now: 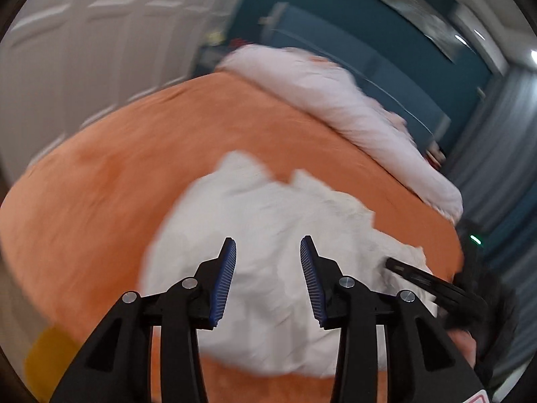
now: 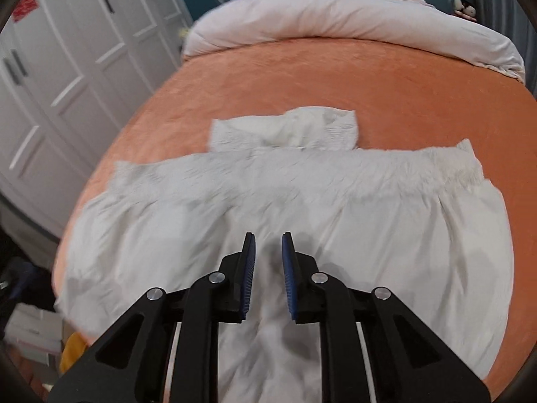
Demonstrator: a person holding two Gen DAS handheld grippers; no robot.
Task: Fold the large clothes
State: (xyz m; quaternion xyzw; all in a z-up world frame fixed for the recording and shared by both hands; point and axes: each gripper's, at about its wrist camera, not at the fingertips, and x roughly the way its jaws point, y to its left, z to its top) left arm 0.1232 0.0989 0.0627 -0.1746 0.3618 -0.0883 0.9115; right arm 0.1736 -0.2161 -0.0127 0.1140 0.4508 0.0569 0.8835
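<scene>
Bed [image 2: 335,77] with orange cover fills mid-room. Rolled pale duvet [image 2: 335,16] lies along its far edge. White panelled wardrobe doors [image 2: 67,50], dark handles, red labels on top, stand left. Teal wall [image 1: 335,16] behind headboard. Grey curtain [image 1: 503,168] at right.

wrist views angled down, sharing bed [image 1: 110,168]

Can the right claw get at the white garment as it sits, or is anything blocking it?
Probably yes. The right claw hangs over the white garment, which is spread on the orange bed cover, jaws slightly apart with nothing between them. Nothing lies between claw and cloth.
</scene>
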